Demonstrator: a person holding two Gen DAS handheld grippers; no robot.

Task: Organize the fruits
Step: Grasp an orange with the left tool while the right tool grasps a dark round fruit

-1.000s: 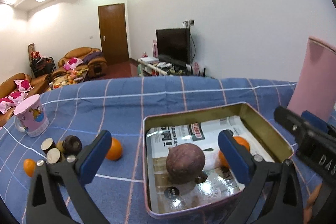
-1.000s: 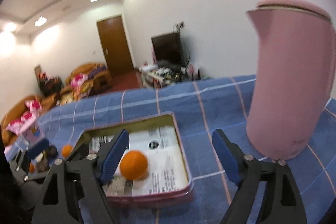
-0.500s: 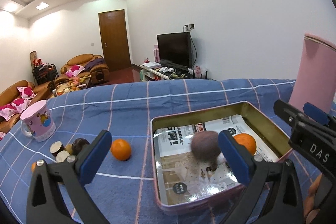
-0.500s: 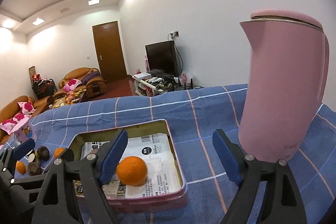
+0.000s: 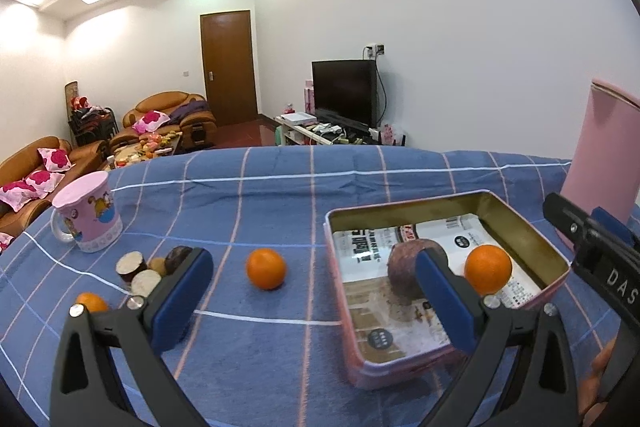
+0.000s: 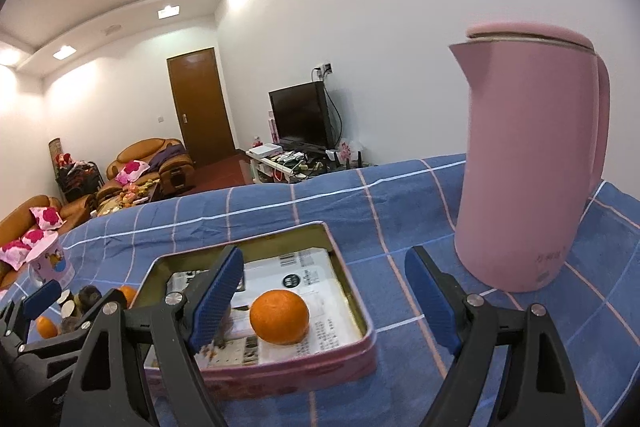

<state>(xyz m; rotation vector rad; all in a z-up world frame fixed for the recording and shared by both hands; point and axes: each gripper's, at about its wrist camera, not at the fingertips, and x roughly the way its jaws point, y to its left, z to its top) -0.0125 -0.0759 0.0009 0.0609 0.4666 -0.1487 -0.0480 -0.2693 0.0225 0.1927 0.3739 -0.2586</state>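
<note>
Left tongs: blue pads spread wide apart, nothing between them, held above the bench, which is covered in blue checked cloth.

Right tongs: pads likewise wide apart and empty, held over the near right corner of the tin.

Tin tray: rectangular, pink outside, gold inside, lined with printed paper; lies ahead of the left tongs' right pad and ahead-left of the right tongs.

Contents of tin: one orange, just right of the left tongs' right pad and between the right tongs' pads in that view; one brown round fruit, partly hidden behind the left tongs' right pad, near the orange but apart from it.

Loose on bench: second orange, between the left tongs' pads, left of the tin; third orange, beyond the left pad's outer side; cluster of brown cut pieces beside the left pad.

Pink mug: upright, far left of the left tongs.

Pink kettle: upright, ahead-right of the right tongs, well apart from the tin.
</note>
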